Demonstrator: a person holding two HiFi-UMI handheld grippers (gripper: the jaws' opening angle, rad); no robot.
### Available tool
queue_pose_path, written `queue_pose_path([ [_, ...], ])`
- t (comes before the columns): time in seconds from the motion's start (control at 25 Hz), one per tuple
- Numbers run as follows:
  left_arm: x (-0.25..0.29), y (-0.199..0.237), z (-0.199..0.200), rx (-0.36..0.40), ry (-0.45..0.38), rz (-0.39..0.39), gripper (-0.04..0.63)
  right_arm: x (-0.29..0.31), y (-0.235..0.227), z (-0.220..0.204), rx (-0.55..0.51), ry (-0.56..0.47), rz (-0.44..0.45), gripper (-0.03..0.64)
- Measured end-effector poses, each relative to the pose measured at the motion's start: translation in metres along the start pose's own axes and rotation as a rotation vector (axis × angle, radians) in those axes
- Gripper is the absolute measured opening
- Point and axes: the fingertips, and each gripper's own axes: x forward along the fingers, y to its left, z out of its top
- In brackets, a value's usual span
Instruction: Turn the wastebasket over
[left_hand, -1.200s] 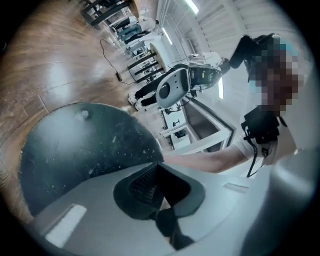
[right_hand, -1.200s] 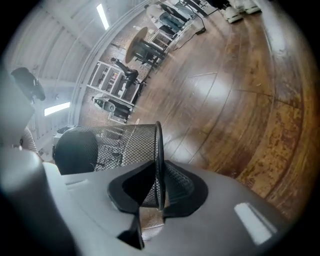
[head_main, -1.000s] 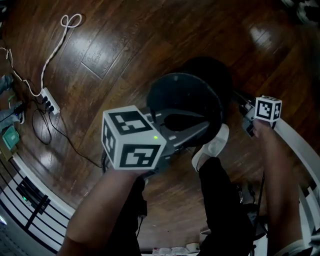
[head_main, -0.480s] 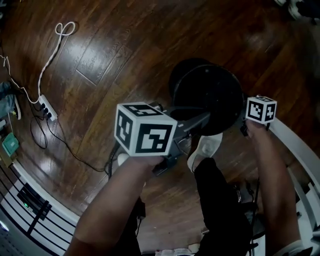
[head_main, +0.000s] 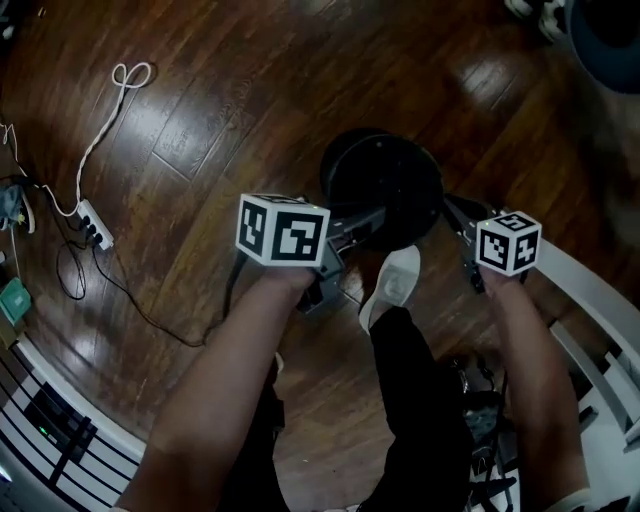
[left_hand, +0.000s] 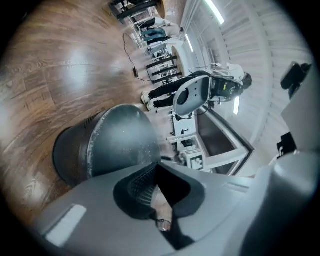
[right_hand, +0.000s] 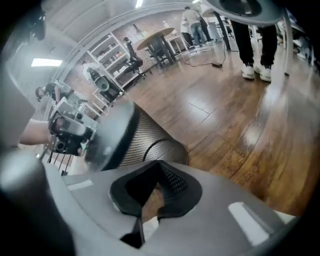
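The black mesh wastebasket stands mouth down on the wood floor, its solid round bottom facing up. In the left gripper view its grey bottom fills the space just beyond the jaws. My left gripper is shut, its tips against the near edge of that bottom, and I see nothing between them. My right gripper is shut and empty, raised beside the basket's right side. In the right gripper view the mesh wall lies just past the shut tips.
The person's white shoe is planted on the floor right below the basket. A power strip and white cable lie at the far left. White railing runs along the right. People's legs stand far off.
The wastebasket went from open mouth facing me to bottom up on the floor. My right gripper rose beside the basket. The left gripper sank a little.
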Motion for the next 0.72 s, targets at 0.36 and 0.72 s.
queue_pose_path([
  [0.36, -0.108, -0.123, -0.027, 0.259, 0.053, 0.018, 0.000, -0.159, 0.157, 0.005, -0.085, -0.079, -0.061, 0.003],
  [0.72, -0.271, -0.295, -0.078, 0.585, 0.029, 0.019, 0.000, -0.321, 0.360, -0.045, -0.017, -0.291, -0.076, 0.011],
])
